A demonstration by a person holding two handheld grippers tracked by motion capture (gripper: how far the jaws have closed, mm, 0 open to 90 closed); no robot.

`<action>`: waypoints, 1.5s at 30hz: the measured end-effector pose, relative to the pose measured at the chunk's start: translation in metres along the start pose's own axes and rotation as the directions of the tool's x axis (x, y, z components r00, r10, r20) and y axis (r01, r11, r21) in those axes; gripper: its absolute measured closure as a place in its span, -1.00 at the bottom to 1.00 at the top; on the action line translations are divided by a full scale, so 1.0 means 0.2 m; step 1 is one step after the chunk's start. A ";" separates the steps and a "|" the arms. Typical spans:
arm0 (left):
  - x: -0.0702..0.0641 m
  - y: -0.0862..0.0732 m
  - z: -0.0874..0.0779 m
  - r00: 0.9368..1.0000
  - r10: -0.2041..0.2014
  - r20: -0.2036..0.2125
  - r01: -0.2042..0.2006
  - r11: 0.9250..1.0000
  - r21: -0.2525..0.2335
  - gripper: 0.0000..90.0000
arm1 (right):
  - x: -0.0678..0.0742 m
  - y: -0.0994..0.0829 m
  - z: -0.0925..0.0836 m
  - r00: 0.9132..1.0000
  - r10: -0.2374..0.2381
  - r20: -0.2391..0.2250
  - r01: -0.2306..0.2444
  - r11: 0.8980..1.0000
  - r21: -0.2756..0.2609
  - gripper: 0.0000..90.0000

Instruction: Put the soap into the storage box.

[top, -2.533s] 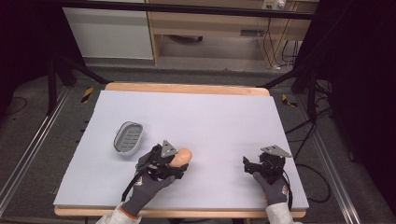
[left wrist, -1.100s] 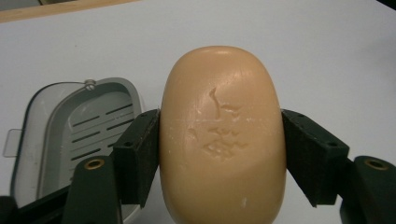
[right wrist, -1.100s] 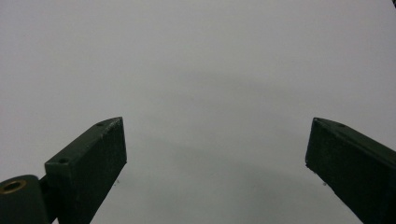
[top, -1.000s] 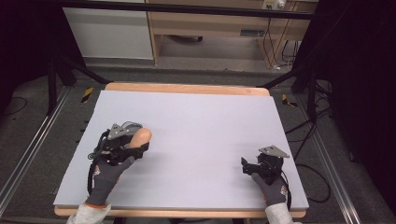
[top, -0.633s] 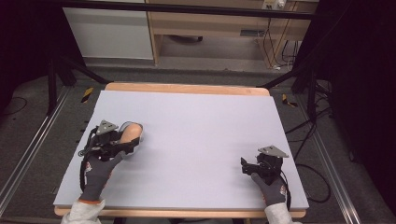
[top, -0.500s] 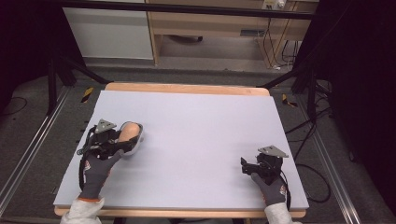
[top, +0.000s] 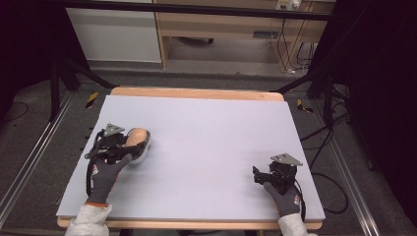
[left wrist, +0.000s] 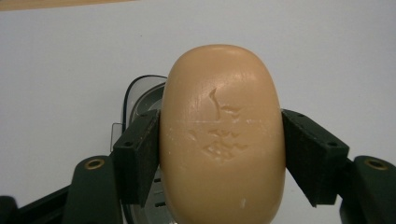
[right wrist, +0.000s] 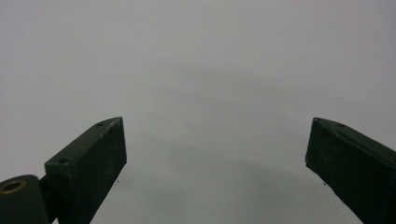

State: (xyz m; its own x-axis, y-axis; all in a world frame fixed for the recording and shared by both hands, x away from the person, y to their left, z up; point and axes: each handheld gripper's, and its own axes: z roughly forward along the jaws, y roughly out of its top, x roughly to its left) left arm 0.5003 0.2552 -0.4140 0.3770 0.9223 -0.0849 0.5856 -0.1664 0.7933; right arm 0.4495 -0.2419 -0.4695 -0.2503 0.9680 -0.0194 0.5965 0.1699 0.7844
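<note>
A tan oval bar of soap [left wrist: 223,135] with a stamped mark is clamped between the jaws of my left gripper [left wrist: 222,154], which is shut on it. Directly under the soap sits a grey soap dish [left wrist: 142,100], mostly hidden by the bar. In the high view the soap [top: 136,136] and left gripper [top: 129,145] are over the dish [top: 143,153] at the table's left side. My right gripper [top: 256,176] rests near the front right of the table, and its jaws stand wide open over bare surface [right wrist: 215,154].
The table has a pale lavender-grey mat [top: 206,132] with a wooden edge [top: 196,92] at the back. Cables [top: 324,191] trail off the right side. Black frame legs [top: 64,73] and a cabinet [top: 115,34] stand beyond the table.
My left gripper carried the soap from the table's middle front leftwards to the soap dish and now holds it over the dish. The right gripper stayed in place.
</note>
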 end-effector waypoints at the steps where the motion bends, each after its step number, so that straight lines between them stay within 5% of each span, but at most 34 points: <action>1: 0.01 0.00 0.01 1.000 -0.004 -0.006 0.004 1.000 0.003 -0.30 | 0.00 0.00 0.00 1.000 -0.001 -0.002 0.001 1.000 0.000 -0.88; 25: 0.05 -0.05 0.08 0.999 -0.002 -0.052 0.005 0.998 0.057 -0.30 | 0.01 0.00 0.00 1.000 0.001 -0.004 -0.001 1.000 0.005 -0.88; 41: 0.03 -0.05 0.10 0.999 -0.015 -0.048 0.018 0.999 0.046 -0.31 | 0.01 0.00 0.00 1.000 -0.003 -0.003 0.003 1.000 0.006 -0.88; 45: 0.02 -0.05 0.10 0.997 -0.002 -0.078 0.005 0.999 0.042 -0.28 | 0.01 0.00 0.00 1.000 -0.007 -0.003 0.007 1.000 0.008 -0.88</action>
State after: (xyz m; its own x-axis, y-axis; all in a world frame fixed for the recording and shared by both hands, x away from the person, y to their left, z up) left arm 0.5098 0.2537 -0.4350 0.3187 0.9471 -0.0390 0.6173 -0.1762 0.7667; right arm 0.4493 -0.2404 -0.4704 -0.2564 0.9663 -0.0234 0.6006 0.1782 0.7794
